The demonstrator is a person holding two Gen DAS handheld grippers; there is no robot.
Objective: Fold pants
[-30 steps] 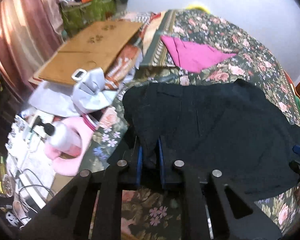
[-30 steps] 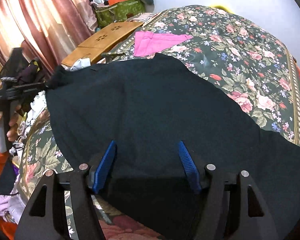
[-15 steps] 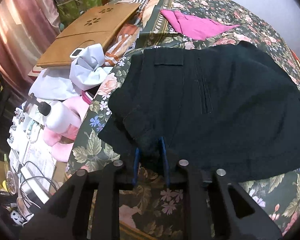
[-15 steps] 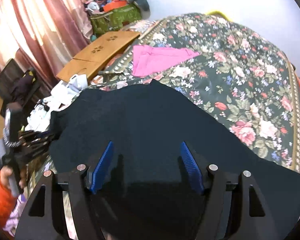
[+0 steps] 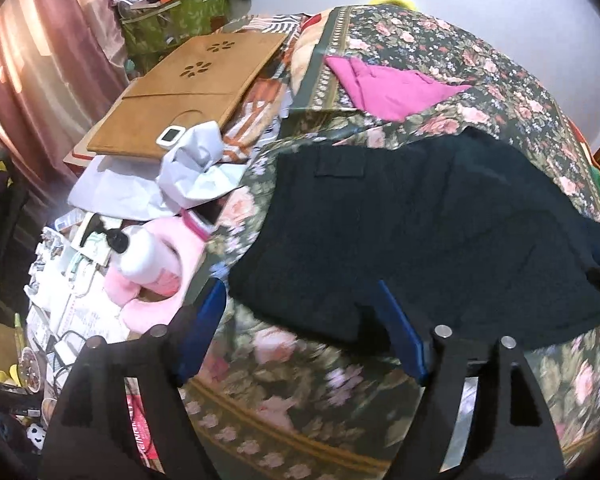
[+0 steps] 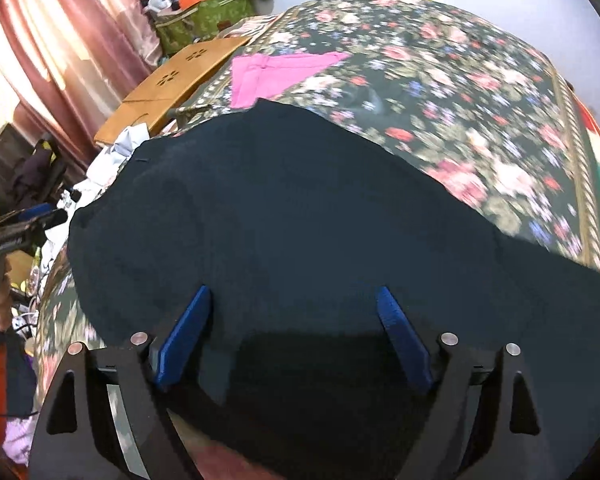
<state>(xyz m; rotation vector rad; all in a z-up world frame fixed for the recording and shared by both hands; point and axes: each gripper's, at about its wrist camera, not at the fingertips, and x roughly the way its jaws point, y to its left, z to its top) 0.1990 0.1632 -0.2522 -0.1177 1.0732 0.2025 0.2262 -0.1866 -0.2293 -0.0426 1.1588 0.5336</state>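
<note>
Left wrist view: the left gripper [image 5: 300, 320], with black arms and blue pads, is seen with its jaws opening and standing wide apart; the near hem of the black fabric pants [image 5: 420, 232] lies between the pads without being pressed by either. The pants are spread flat on the dark floral bedspread [image 5: 480, 68], their right end cut off at the frame edge, where a dark blurred shape cannot be identified. A folded magenta cloth [image 5: 388, 88] is shown farther up the bed, well apart from the pants. Beside the bed, a brown wooden lap board [image 5: 188, 96], crumpled white paper [image 5: 196, 172] and a pink plush cushion [image 5: 152, 280] are partly overlapped by clutter too small to make out. Right wrist view: the right gripper [image 6: 296, 324] is likewise seen with jaws opening, the blue pads apart above the pants [image 6: 280, 220], which fill the lower frame and hide the bedspread [image 6: 480, 92] beneath. The magenta cloth [image 6: 276, 76] is visible beyond. At the left edge the left gripper [image 6: 24, 228] is only partly shown, blurred, with its handle cut off.
</note>
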